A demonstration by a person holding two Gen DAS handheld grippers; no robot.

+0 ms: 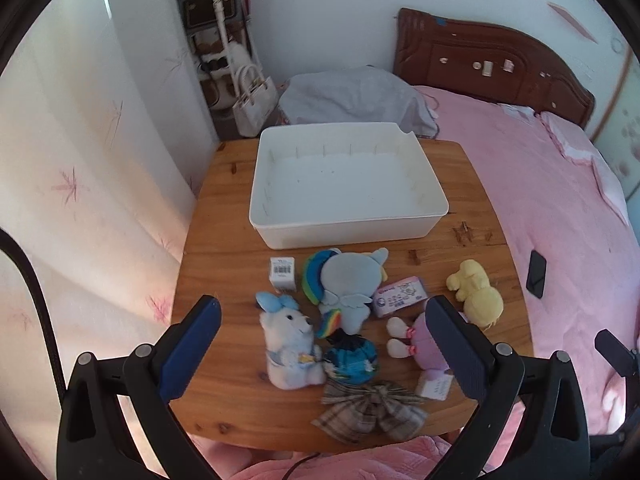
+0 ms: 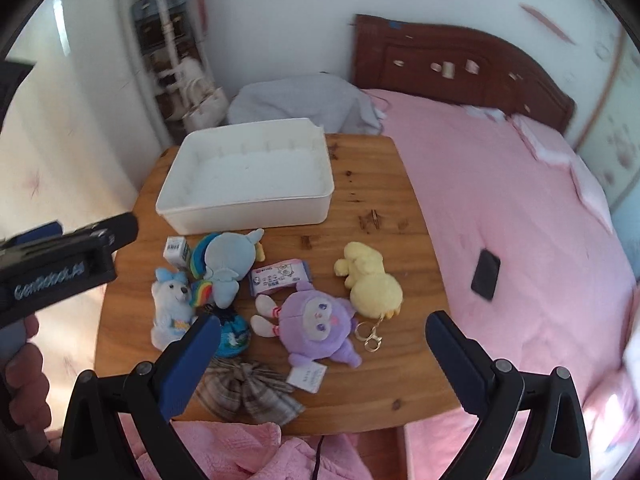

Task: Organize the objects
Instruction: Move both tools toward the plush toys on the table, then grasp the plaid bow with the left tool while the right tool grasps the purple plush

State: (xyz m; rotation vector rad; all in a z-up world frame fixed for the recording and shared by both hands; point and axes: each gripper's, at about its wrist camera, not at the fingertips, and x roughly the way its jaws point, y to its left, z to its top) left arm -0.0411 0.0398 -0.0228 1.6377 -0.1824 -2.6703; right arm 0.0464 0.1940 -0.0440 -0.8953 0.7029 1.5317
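An empty white bin (image 1: 348,184) (image 2: 248,178) stands at the back of the wooden table (image 1: 224,264) (image 2: 380,240). In front of it lie a blue pony plush (image 1: 348,284) (image 2: 226,264), a white dog plush (image 1: 288,346) (image 2: 170,308), a purple plush (image 2: 316,326) (image 1: 420,340), a yellow plush (image 1: 476,292) (image 2: 370,280), a tissue pack (image 1: 398,296) (image 2: 280,276), a small box (image 1: 282,272) (image 2: 176,250), a blue pouch (image 1: 352,358) (image 2: 236,334) and a plaid bow (image 1: 372,408) (image 2: 248,394). My left gripper (image 1: 324,320) hovers open above the toys. My right gripper (image 2: 324,334) is open over the purple plush.
A pink bed (image 1: 560,208) (image 2: 520,208) with a black phone (image 1: 536,272) (image 2: 486,274) borders the table on the right. A curtain (image 1: 80,160) hangs left. A grey bundle (image 1: 352,96) lies behind the bin. The left gripper's body (image 2: 60,268) and a hand (image 2: 24,364) show at left.
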